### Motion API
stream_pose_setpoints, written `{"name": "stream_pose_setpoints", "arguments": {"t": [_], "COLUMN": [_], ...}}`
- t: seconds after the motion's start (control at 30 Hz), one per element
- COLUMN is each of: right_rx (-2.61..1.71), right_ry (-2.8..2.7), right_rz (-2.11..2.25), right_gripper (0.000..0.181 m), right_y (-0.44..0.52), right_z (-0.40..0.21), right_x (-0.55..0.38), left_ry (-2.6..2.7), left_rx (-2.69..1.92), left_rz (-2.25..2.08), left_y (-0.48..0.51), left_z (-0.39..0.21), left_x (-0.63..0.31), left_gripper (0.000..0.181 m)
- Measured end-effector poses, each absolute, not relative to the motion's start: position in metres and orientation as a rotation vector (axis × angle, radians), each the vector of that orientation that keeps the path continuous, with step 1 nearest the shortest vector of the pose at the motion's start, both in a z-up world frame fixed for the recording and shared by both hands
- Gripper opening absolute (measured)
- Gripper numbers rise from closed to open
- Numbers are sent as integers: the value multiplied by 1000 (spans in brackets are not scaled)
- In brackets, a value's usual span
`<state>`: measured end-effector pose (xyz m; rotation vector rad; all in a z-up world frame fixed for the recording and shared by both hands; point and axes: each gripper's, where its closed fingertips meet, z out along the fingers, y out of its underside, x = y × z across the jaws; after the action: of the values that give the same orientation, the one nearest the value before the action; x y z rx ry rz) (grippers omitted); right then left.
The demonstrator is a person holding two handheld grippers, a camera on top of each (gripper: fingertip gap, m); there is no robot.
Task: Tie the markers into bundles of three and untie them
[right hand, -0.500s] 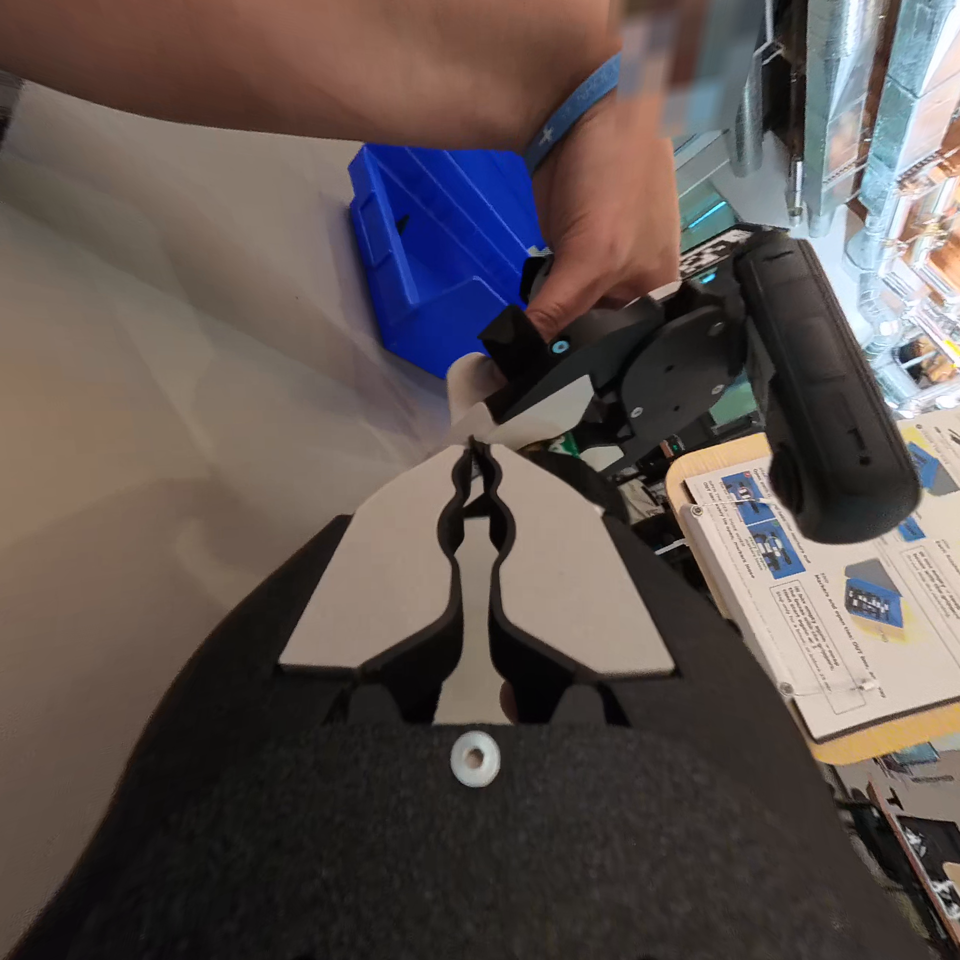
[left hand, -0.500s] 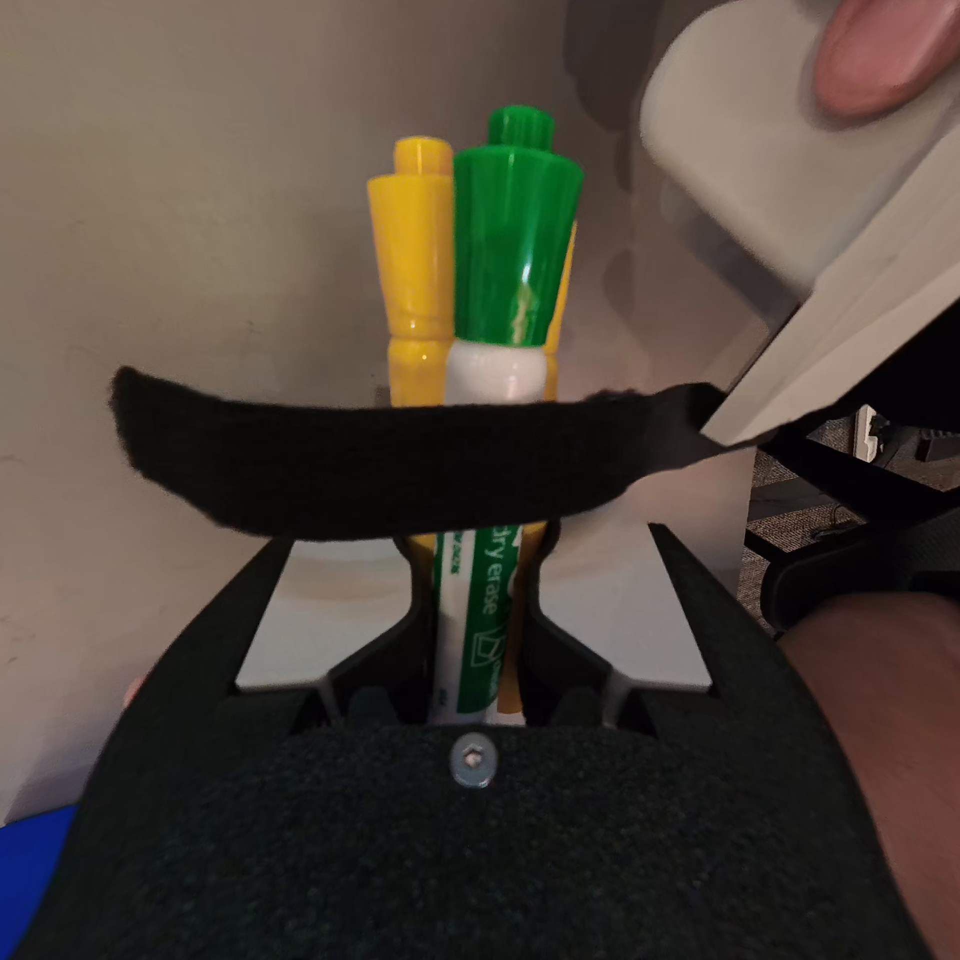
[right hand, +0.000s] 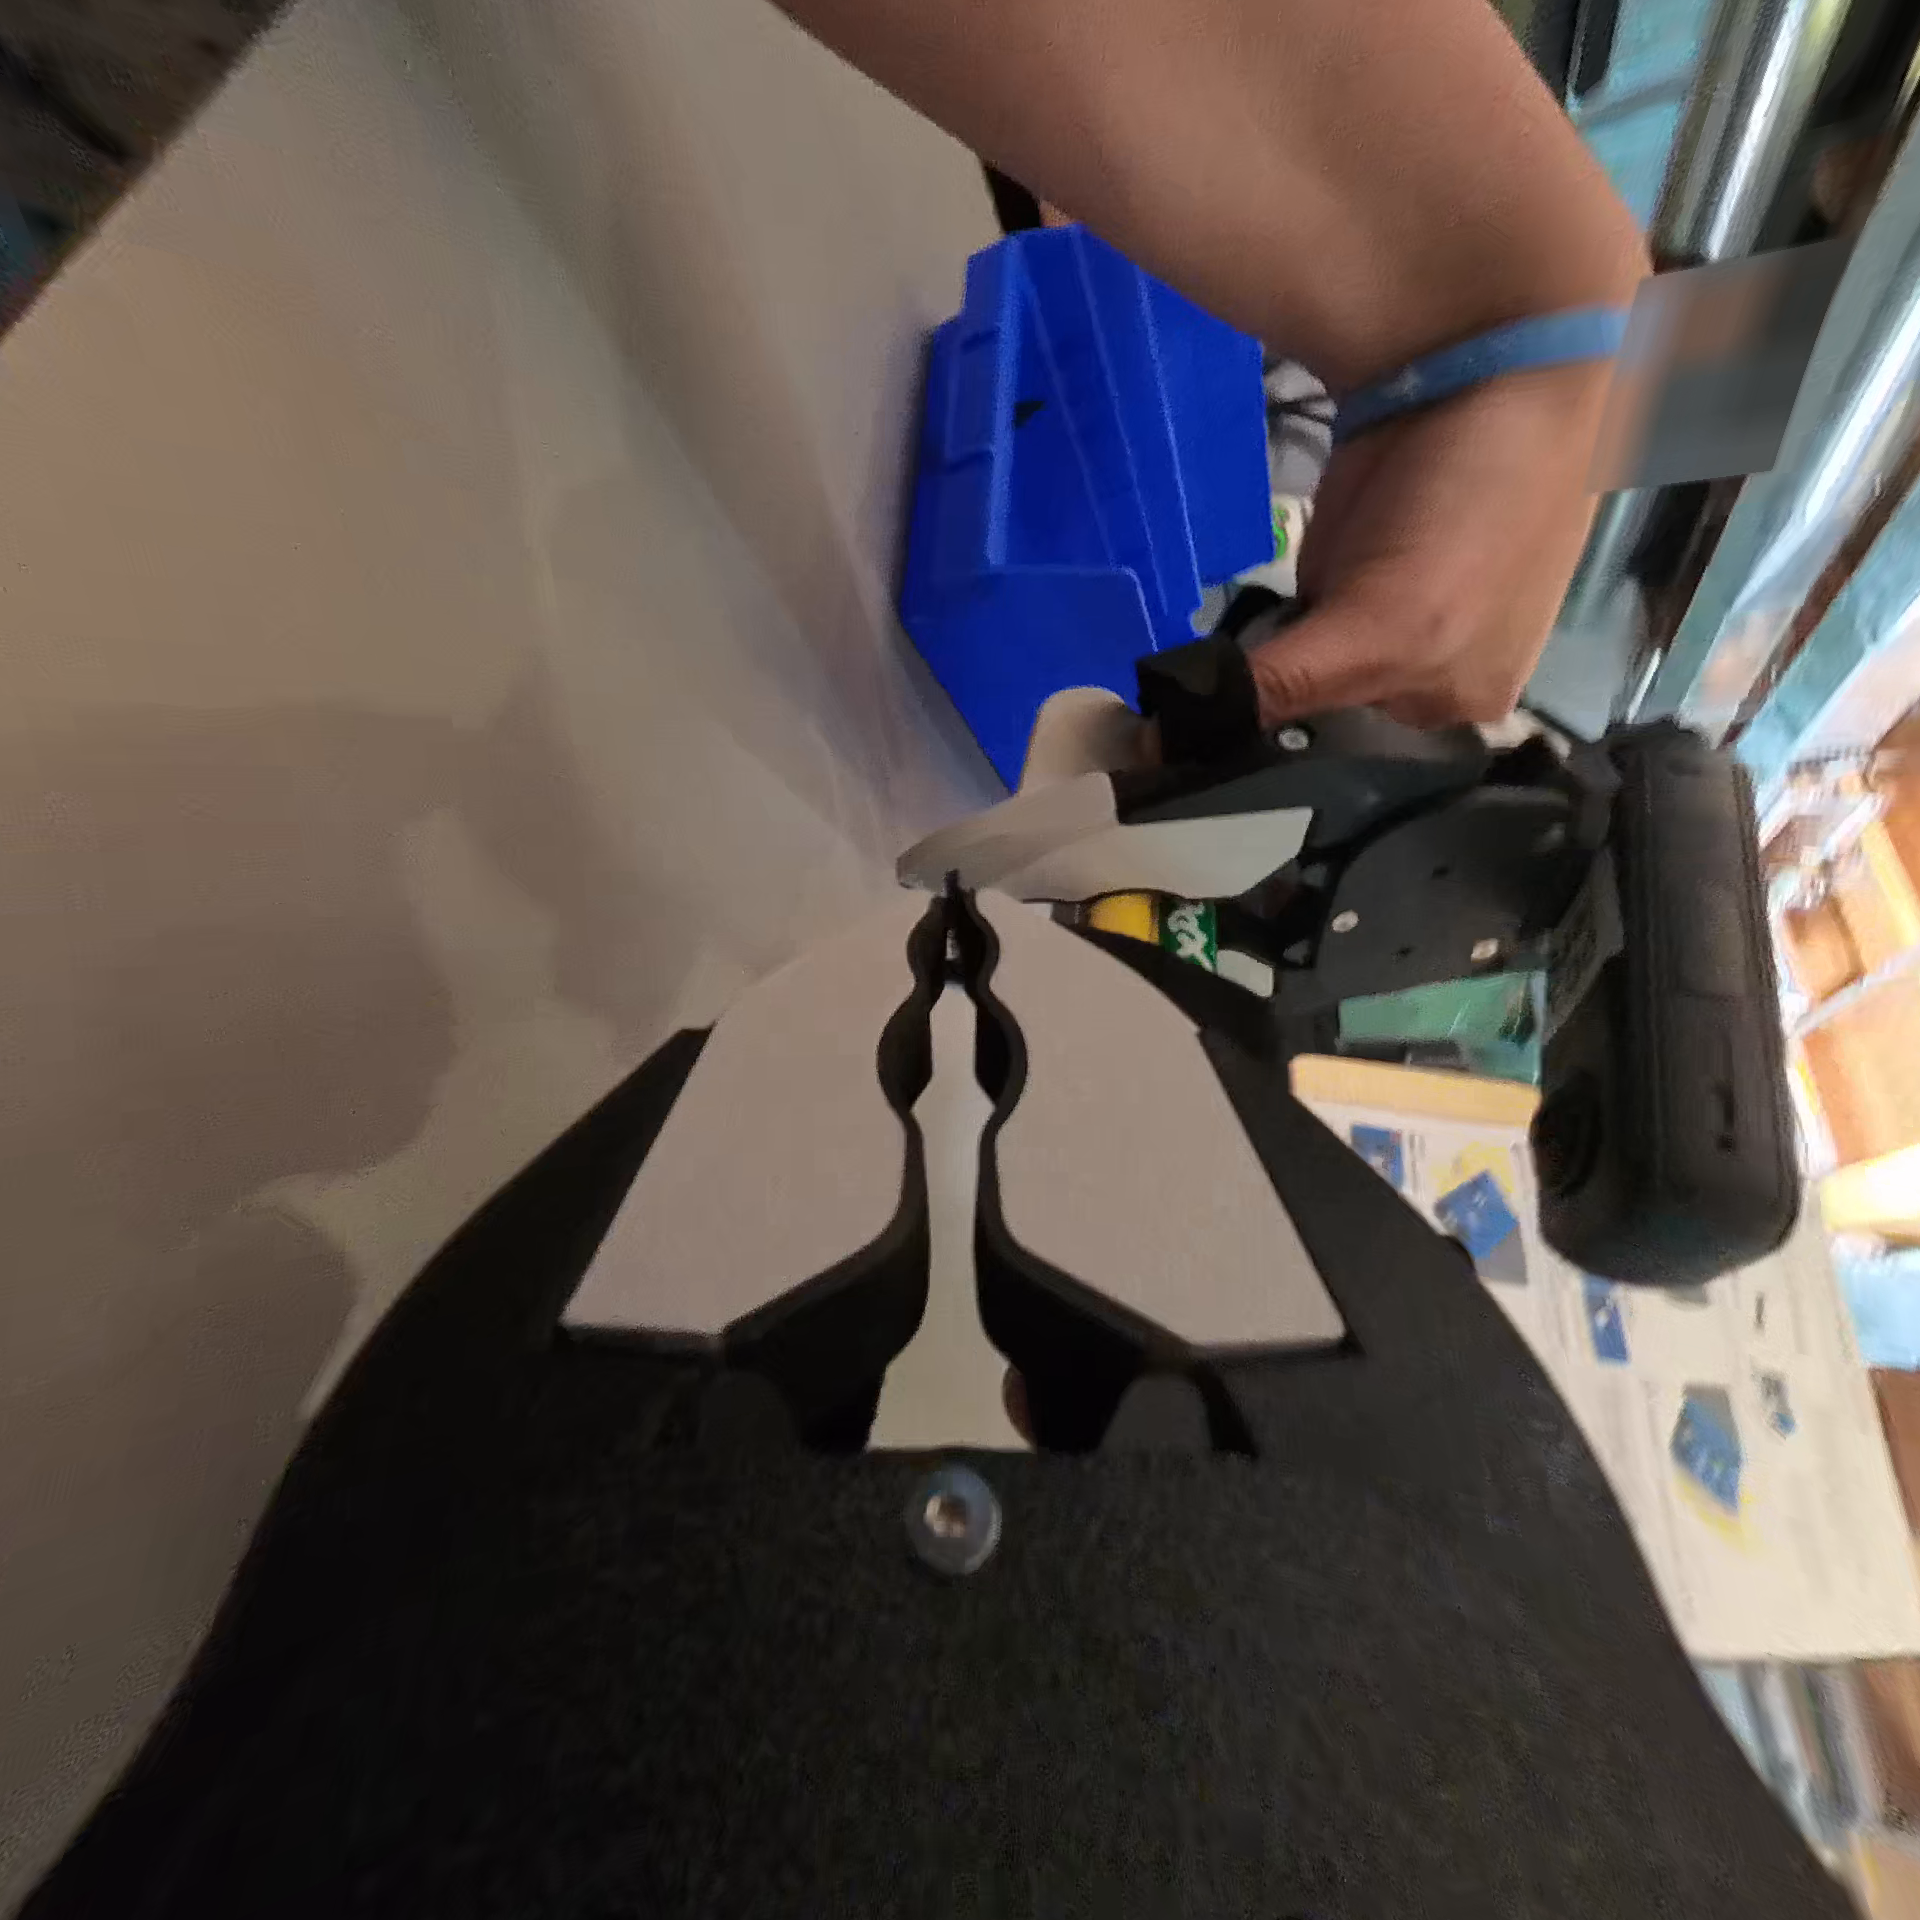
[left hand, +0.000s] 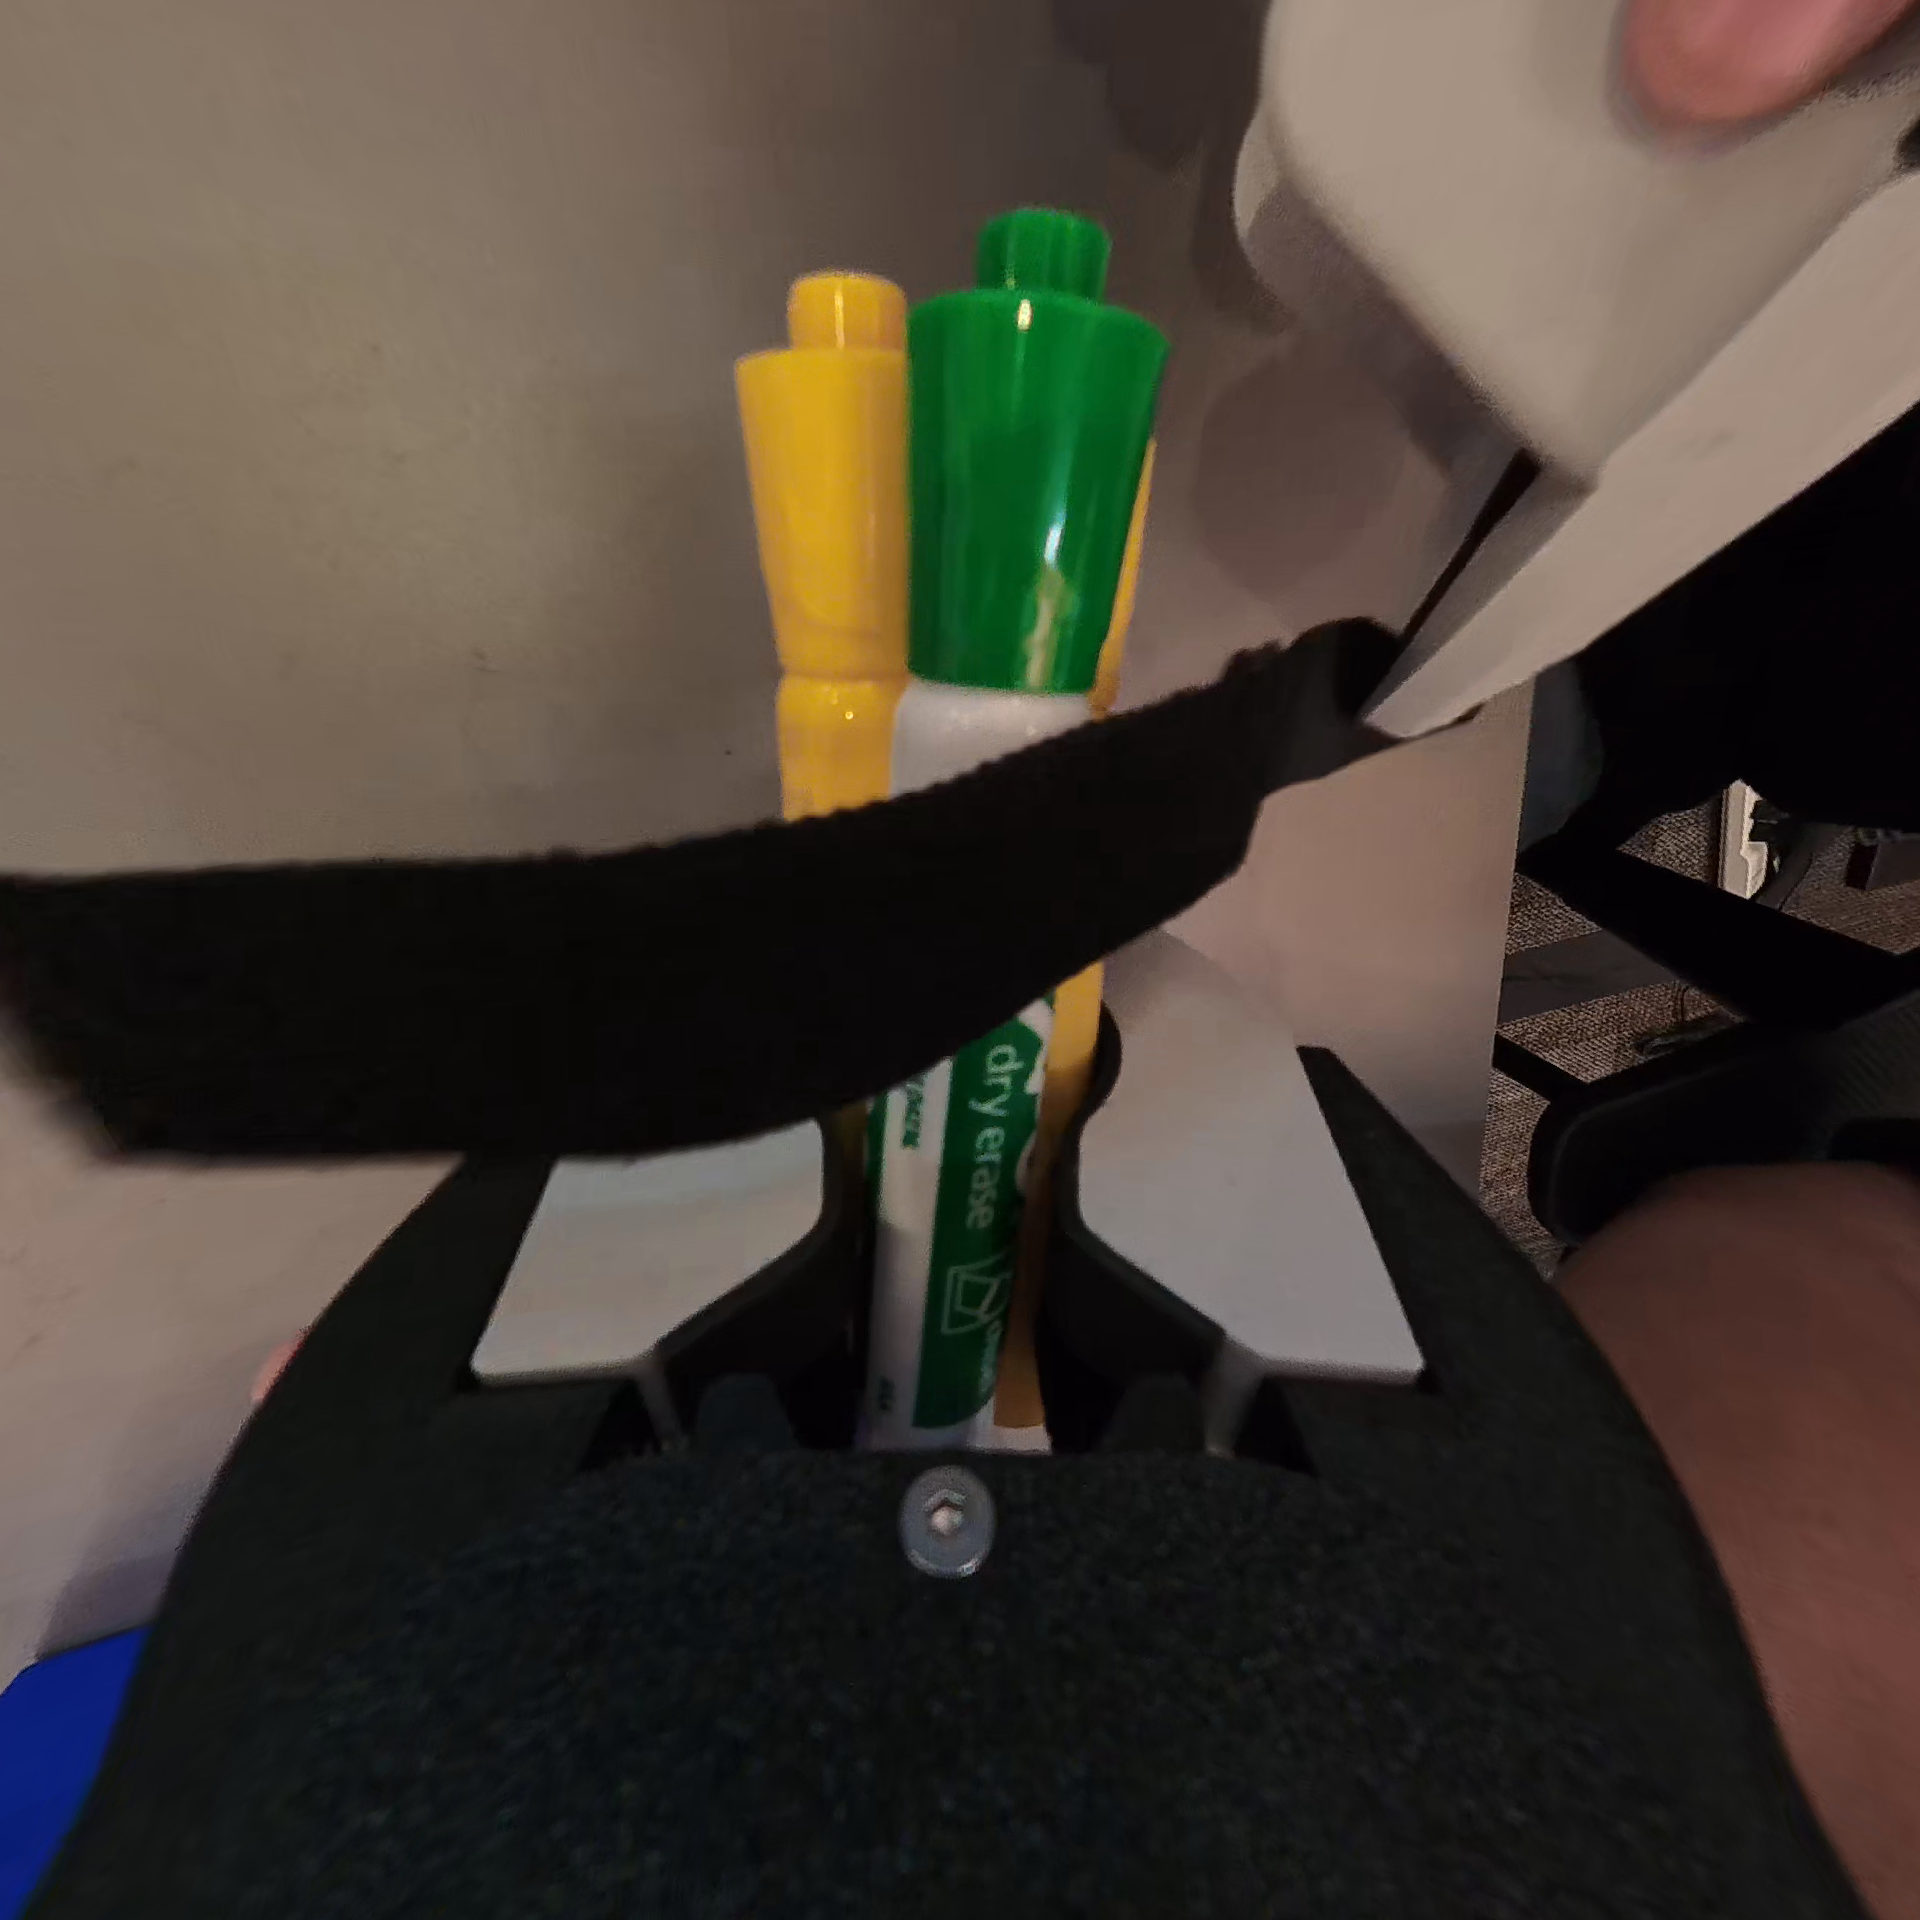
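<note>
My left gripper [left hand: 971, 1049] is shut on a bundle of three markers: a green-capped one [left hand: 1029, 499], a yellow one [left hand: 831, 520] on its left, and another yellow one [left hand: 1075, 1029] mostly hidden behind the green. A black strap [left hand: 582, 966] crosses in front of the markers, rising to the right. My right gripper [left hand: 1382, 707] pinches the strap's right end at the upper right. In the right wrist view the right gripper [right hand: 951, 914] is shut, with only a sliver of strap showing at its tips, right next to the left gripper [right hand: 1029, 810].
A blue bin [right hand: 1070, 499] sits on the pale table [right hand: 364, 623] just behind the left gripper. A printed sheet on a wooden board [right hand: 1662, 1403] lies to the right. A hand and forearm [right hand: 1403, 312] hold the left gripper. Office chair parts [left hand: 1714, 987] stand past the table edge. The tips of one gripper are about 7 cm away from the tips of the other.
The right gripper has pulled the strap's right end up and to the right. The strap now slants and reaches the left edge of the view. The right wrist view has swung round.
</note>
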<state>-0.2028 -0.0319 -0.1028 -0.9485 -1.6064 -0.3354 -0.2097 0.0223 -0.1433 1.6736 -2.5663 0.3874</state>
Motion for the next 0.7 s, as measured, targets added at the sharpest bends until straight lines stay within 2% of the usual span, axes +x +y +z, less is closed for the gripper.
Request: {"name": "stream_pose_setpoints", "arguments": {"t": [0.4, 0.7], "right_rx": [-958, -967], "right_ry": [-1729, -1746], "right_rz": [-162, -216], "right_gripper": [4, 9], "right_y": [-28, -23], "right_z": [-86, -97], "right_x": [-209, -213], "left_ry": [-2573, -2566], "left_rx": [1667, 1668], "left_rz": [419, 414], "left_y": [19, 19], "left_z": [-140, -142], "left_x": [-205, -206], "left_gripper": [41, 42]}}
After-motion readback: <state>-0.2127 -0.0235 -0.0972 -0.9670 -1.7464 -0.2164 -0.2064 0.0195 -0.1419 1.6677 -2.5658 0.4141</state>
